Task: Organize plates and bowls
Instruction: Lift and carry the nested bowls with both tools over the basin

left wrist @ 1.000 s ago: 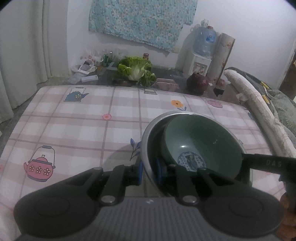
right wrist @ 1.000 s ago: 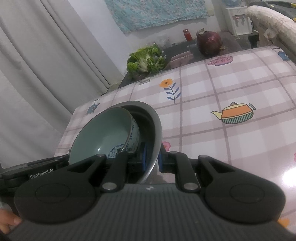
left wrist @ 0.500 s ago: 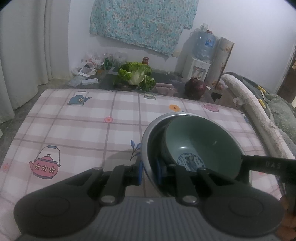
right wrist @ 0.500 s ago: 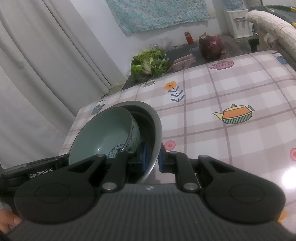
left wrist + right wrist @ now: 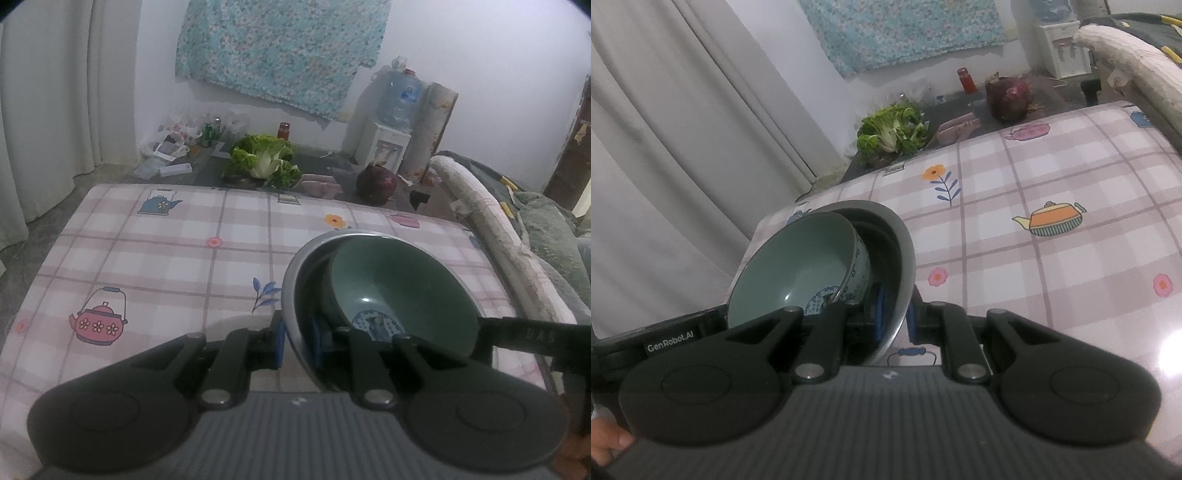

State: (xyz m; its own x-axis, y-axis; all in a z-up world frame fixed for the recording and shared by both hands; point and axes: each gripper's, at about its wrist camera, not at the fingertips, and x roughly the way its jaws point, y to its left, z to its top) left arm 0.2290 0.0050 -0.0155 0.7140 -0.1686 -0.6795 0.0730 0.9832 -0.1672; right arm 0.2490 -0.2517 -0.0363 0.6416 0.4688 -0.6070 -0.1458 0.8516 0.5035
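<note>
A green ceramic bowl (image 5: 399, 291) with a blue pattern sits tilted inside a larger steel bowl (image 5: 295, 280). My left gripper (image 5: 297, 343) is shut on the steel bowl's near rim, one finger inside and one outside. My right gripper (image 5: 894, 321) is shut on the opposite rim of the steel bowl (image 5: 903, 251), with the green bowl (image 5: 798, 273) leaning to its left. Both hold the stack above the table. The right gripper's body shows in the left wrist view (image 5: 532, 336).
The table has a pink plaid cloth with teapot prints (image 5: 155, 258). Beyond its far edge lie a lettuce (image 5: 264, 160), a red cabbage (image 5: 376, 182) and a water dispenser (image 5: 395, 125). Curtains hang at the left, bedding lies at the right.
Both grippers have risen with the stacked bowls, so the table looks lower and farther. The grips on the steel bowl are unchanged.
</note>
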